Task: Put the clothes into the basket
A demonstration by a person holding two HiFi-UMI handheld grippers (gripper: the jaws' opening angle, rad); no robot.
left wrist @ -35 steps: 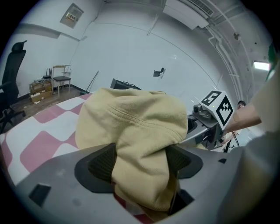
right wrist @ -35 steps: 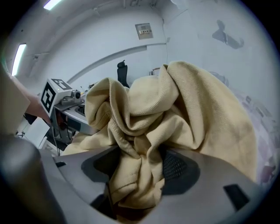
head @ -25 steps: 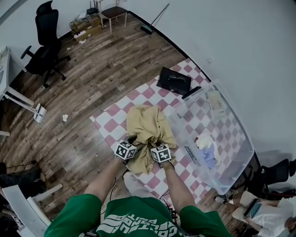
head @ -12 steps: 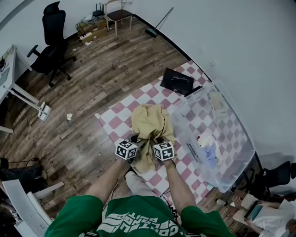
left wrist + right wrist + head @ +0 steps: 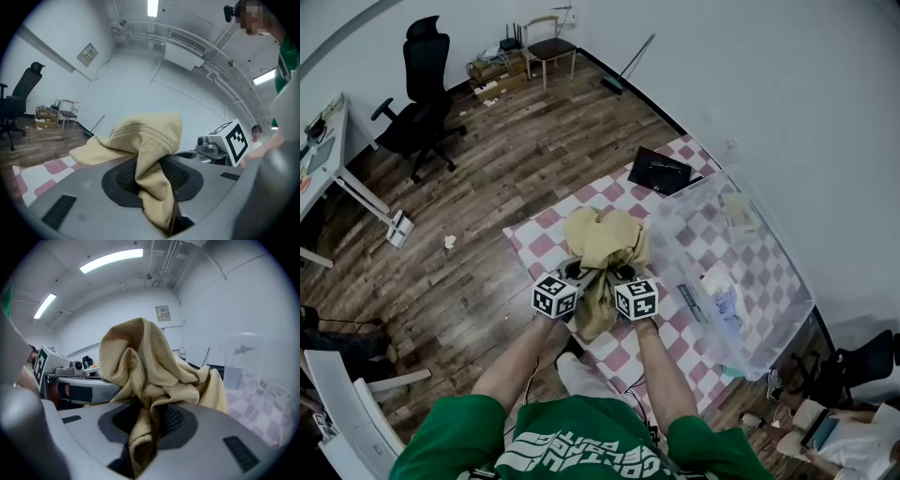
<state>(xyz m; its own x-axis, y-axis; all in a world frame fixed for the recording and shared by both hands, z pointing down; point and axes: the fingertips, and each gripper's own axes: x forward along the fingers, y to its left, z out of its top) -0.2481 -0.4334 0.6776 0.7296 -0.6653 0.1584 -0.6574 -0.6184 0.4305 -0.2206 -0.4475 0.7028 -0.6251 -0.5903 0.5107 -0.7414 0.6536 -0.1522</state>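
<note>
My left tool (image 5: pixel 569 275) is closing its jaws on a fold of the tan garment (image 5: pixel 602 239). In the left gripper view the ribbed cloth runs down between the pads and covers most of them. My right tool (image 5: pixel 623 274) is clamped on another bunch of the same garment, which spills over its jaws and blocks much of that view.

From the head view the marker cubes and the cloth hide both sets of tips. A tail of fabric hangs between my forearms and hides the mat beneath. The garment seems lifted clear of the checked mat (image 5: pixel 546 246), though from straight above I cannot be sure that its lowest fold is off it.

Just to my right stands the clear basket (image 5: pixel 667 246), its near wall close beside the right tool. Pale clothes (image 5: pixel 722 295) lie inside, blurred by the plastic. The basket's far side runs along the white wall (image 5: pixel 769 94).

Beyond the garment a black flat case (image 5: pixel 659 170) sits at the mat's far corner, touching the basket's end. To my left the wooden floor (image 5: pixel 506 159) is open as far as the black office chair (image 5: pixel 422 94).
</note>
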